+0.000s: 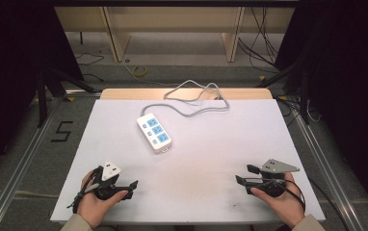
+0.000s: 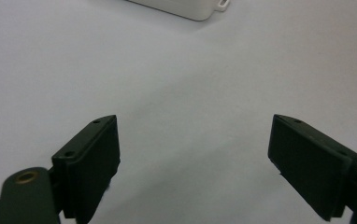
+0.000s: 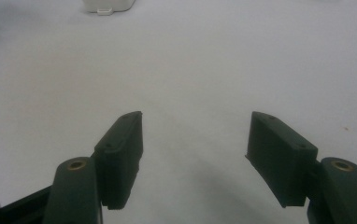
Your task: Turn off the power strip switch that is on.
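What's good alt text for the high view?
A white power strip with blue sockets lies mid-table, its grey cable looping toward the far edge. Nearer the person, the left gripper and right gripper rest open and empty.

The high view is looking forward and down from above the person's side, taking in the whole white rectangular tabletop point(image 1: 196, 163). Each gripper view is riding low, close to that surface, looking along its own black fingers (spread apart). All three are sharing the white plastic power strip point(image 1: 154, 132) point(image 2: 186, 7) point(image 3: 109, 4).
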A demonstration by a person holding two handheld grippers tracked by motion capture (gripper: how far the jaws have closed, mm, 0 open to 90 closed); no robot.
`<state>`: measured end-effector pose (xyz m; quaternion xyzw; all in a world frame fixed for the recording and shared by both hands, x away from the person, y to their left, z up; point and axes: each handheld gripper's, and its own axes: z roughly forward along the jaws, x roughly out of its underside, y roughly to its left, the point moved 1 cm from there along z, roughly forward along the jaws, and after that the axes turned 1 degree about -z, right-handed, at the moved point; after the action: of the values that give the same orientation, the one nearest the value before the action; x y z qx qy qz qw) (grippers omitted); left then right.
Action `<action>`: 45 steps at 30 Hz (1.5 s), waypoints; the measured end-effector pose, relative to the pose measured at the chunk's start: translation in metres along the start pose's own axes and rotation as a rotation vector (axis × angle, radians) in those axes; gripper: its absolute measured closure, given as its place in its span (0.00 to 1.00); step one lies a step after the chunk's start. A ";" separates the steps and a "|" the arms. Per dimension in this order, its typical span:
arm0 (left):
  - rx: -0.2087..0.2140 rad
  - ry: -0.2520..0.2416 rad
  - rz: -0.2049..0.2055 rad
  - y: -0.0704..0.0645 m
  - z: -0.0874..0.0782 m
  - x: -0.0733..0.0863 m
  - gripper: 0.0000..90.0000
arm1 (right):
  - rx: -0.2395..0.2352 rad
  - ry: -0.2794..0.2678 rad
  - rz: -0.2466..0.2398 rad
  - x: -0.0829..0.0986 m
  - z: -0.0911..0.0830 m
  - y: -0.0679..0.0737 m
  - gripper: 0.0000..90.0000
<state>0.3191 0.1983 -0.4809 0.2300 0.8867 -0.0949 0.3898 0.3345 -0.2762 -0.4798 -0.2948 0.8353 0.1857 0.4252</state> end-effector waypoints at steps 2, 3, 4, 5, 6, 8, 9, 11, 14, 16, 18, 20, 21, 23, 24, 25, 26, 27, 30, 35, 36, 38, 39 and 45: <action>-0.003 0.010 0.009 0.000 0.000 0.000 0.25 | 0.001 0.004 0.001 0.000 0.000 0.001 0.41; -0.003 0.010 0.009 0.000 0.000 0.000 0.30 | 0.001 0.003 -0.001 0.000 0.000 0.001 0.41; -0.013 0.018 0.016 -0.001 -0.001 0.000 0.34 | 0.002 0.002 -0.002 0.000 0.000 0.001 0.41; -0.020 0.017 0.023 -0.001 -0.001 0.000 0.39 | 0.003 0.002 -0.002 0.000 0.000 0.001 0.41; -0.026 0.018 0.029 -0.001 -0.002 0.000 0.45 | 0.003 0.002 -0.002 0.000 0.000 0.001 0.41; -0.032 0.023 0.046 -0.001 -0.003 -0.001 0.60 | 0.003 0.002 0.001 0.000 0.000 0.002 0.41; -0.037 0.030 0.053 -0.001 -0.003 -0.002 0.69 | 0.003 0.002 0.001 0.000 0.000 0.002 0.41; -0.036 0.057 0.053 -0.001 -0.003 -0.001 0.82 | 0.004 0.003 0.000 0.000 0.000 0.001 0.41; -0.038 0.086 0.056 -0.001 -0.001 0.000 0.96 | 0.005 0.005 0.004 0.000 0.000 0.001 0.41; -0.044 0.089 0.050 -0.001 -0.002 -0.001 0.99 | 0.005 0.003 0.001 0.000 0.000 0.001 0.41; -0.053 0.093 0.057 -0.001 -0.004 -0.003 0.99 | 0.005 0.003 0.002 0.000 0.000 0.001 0.41; -0.049 0.098 0.052 -0.002 -0.005 -0.004 0.99 | 0.005 0.006 0.001 0.000 0.001 0.001 0.41; -0.047 0.101 0.052 -0.002 -0.005 -0.004 0.99 | 0.005 0.008 0.001 0.000 0.001 0.001 0.41; -0.044 0.107 0.049 -0.002 -0.006 -0.004 0.99 | 0.006 0.011 0.002 0.001 0.001 0.001 0.41; -0.043 0.106 0.043 -0.002 -0.007 -0.005 0.99 | 0.006 0.011 0.003 0.001 0.001 0.001 0.41; -0.045 0.105 0.039 -0.001 -0.007 -0.005 0.99 | 0.006 0.012 0.004 0.001 0.001 0.001 0.41; -0.045 0.109 0.039 -0.001 -0.007 -0.006 0.99 | 0.006 0.013 0.005 0.001 0.001 0.001 0.41; -0.042 0.110 0.036 0.000 -0.007 -0.006 0.99 | 0.006 0.012 0.006 0.001 0.001 0.001 0.41; -0.039 0.106 0.026 0.000 -0.007 -0.009 0.99 | 0.005 0.013 0.004 0.001 0.002 0.001 0.41; -0.040 0.099 0.015 0.001 -0.007 -0.013 0.99 | 0.009 0.016 0.006 0.001 0.001 0.001 0.41; -0.039 0.097 0.015 0.001 -0.006 -0.014 0.99 | 0.009 0.016 0.006 0.001 0.001 0.001 0.41; -0.037 0.102 0.020 0.001 -0.005 -0.015 0.99 | 0.010 0.016 0.006 0.001 0.001 0.001 0.41; -0.038 0.105 0.027 0.001 -0.005 -0.016 0.99 | 0.009 0.017 0.002 0.001 0.001 0.001 0.41; -0.043 0.106 0.033 0.001 -0.002 -0.022 0.99 | 0.009 0.020 -0.003 0.002 0.002 0.002 0.41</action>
<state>0.3318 0.1923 -0.4632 0.2406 0.9040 -0.0571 0.3488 0.3338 -0.2743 -0.4821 -0.2961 0.8399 0.1785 0.4184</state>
